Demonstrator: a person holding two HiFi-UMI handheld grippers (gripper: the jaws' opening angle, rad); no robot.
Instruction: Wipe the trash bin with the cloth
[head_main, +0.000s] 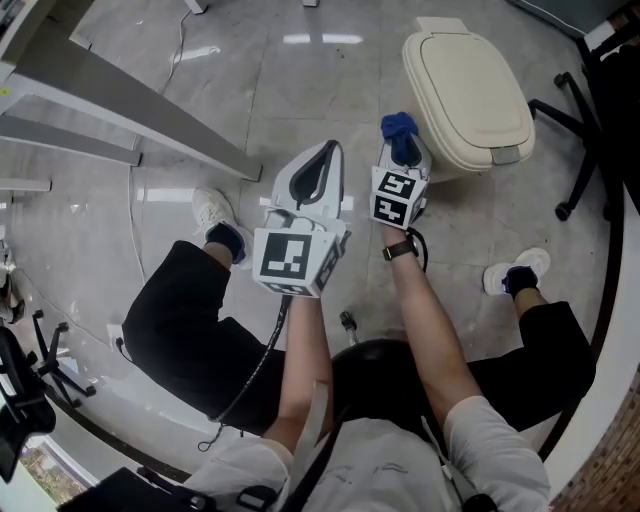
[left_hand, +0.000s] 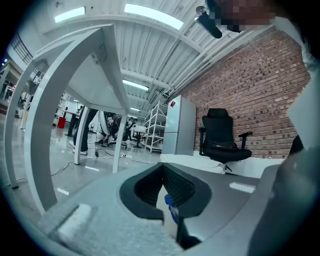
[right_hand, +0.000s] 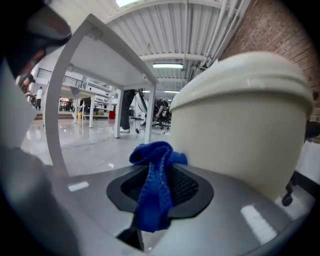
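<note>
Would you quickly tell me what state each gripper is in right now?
Left gripper: closed, holding nothing.
Right gripper: closed on the blue cloth.

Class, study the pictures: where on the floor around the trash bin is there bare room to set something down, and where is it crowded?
Bare floor lies between the table frame and the trash bin, and between the bin and the person's right shoe. Crowded: the office chair's base right of the bin.
</note>
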